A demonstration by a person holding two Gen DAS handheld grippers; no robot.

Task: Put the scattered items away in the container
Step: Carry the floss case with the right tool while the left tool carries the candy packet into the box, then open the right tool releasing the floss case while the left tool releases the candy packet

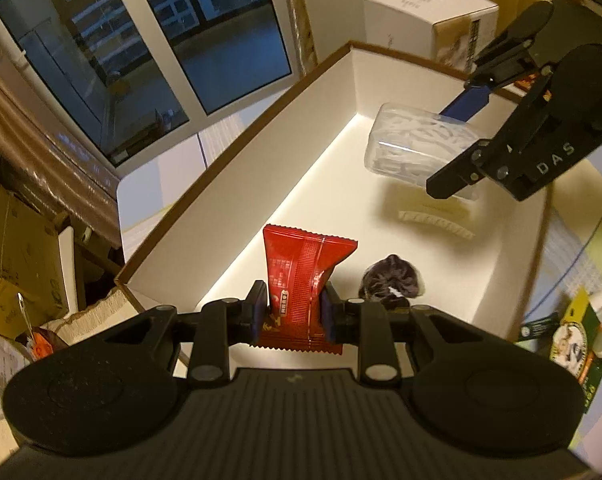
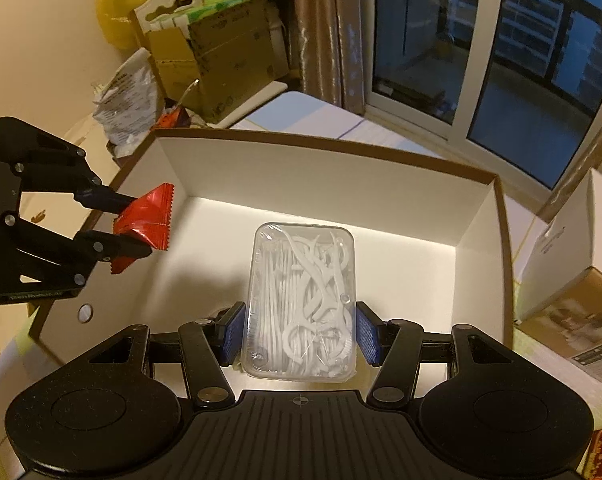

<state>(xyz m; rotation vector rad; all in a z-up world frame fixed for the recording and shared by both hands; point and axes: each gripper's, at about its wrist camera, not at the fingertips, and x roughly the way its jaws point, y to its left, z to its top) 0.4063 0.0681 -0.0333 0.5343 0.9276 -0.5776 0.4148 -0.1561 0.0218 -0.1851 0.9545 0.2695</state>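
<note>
Box (image 1: 237, 184) time: left gripper (image 1: 293, 312) is clamped on a red snack packet (image 1: 301, 276) held over the near end of it. Right gripper (image 2: 299, 336) squeezes a clear floss-pick case (image 2: 301, 300) above the box's middle. Dark scrunchie (image 1: 391, 278) already lies inside the box.

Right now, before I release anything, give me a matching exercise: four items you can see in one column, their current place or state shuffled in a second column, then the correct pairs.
Items:
1. red snack packet
2. clear box of floss picks
3. dark hair scrunchie
4. white hair clip

States:
A. lying on the floor of the white container, under the right gripper
B. clamped in the left gripper
C. held in the right gripper over the container
D. lying on the container floor, just beyond the left gripper

Pairs: 1-B, 2-C, 3-D, 4-A
</note>
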